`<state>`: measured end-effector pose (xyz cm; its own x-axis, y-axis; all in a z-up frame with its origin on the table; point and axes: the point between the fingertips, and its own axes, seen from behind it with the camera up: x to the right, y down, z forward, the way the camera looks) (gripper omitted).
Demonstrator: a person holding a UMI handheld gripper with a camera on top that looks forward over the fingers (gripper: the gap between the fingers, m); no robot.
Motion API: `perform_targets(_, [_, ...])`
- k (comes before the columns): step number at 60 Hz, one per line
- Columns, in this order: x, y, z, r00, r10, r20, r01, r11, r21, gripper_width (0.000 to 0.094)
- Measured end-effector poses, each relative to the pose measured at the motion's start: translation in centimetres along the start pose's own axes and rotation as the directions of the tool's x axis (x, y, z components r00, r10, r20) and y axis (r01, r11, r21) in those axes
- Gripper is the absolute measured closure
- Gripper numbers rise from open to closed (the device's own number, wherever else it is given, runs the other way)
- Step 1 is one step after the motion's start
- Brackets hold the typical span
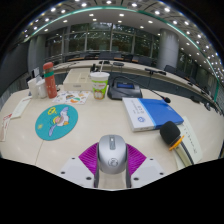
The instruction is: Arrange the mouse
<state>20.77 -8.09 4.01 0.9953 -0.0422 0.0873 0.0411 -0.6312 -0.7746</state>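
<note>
Your mouse is a grey/silver one w/ a darker centre strip, lying flat on the pale table. It sits near you, its length running near to far, right between the gripper fingers, w/ the purple pads close along both sides.

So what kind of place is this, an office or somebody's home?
Most likely an open-plan office. Rows of ceiling lights run over long desks in the background, and the near table carries a mouse between the gripper fingers, a round mouse pad and a paper cup.
</note>
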Motion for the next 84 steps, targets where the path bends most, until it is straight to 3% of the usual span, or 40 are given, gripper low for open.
perform_targets(11, [-7.4, -12.2, -1.2, 0.997, 0.071, 0.028, -0.075, 0.984, 0.164, 0.0575])
perform_targets(17, [-13.6, -15.8, 0.8, 0.994, 0.075, 0.073, -0.088, 0.977, 0.192, 0.0577])
perform_targets(27, [-22.0, -13.5, 6.7, 0.988, 0.092, 0.123, -0.106, 0.988, 0.108, 0.0575])
perform_targets(32, [-23.7, -10.5, 9.4, 0.989, 0.103, 0.109, -0.109, 0.993, 0.051, 0.0569])
perform_targets(42, [-24.8, -6.3, 12.5, 0.990, 0.112, 0.088, -0.109, 0.994, -0.032, 0.0468])
perform_targets(45, [-24.5, -6.7, 12.4, 0.993, 0.087, 0.076, -0.087, 0.996, -0.001, 0.0431])
perform_targets(47, [-24.2, -6.6, 12.1, 0.996, 0.067, 0.063, -0.066, 0.998, -0.010, 0.0358])
perform_targets(52, [-24.0, -6.8, 10.1, 0.997, 0.050, 0.061, -0.049, 0.999, -0.015, 0.0060])
perform_targets(54, [-23.9, -7.1, 8.9, 0.997, 0.047, 0.061, -0.047, 0.999, -0.012, 0.0103])
perform_targets(58, [-23.3, -7.7, 5.6, 0.998, 0.041, 0.046, -0.041, 0.999, -0.002, 0.0067])
perform_targets(68, [-22.3, -7.9, -4.7, 0.999, 0.022, 0.026, -0.023, 1.000, 0.007, 0.0079])
perform_targets(84, [-22.1, -4.6, -19.9, 1.000, 0.002, 0.025, -0.003, 1.000, 0.030, 0.0078])
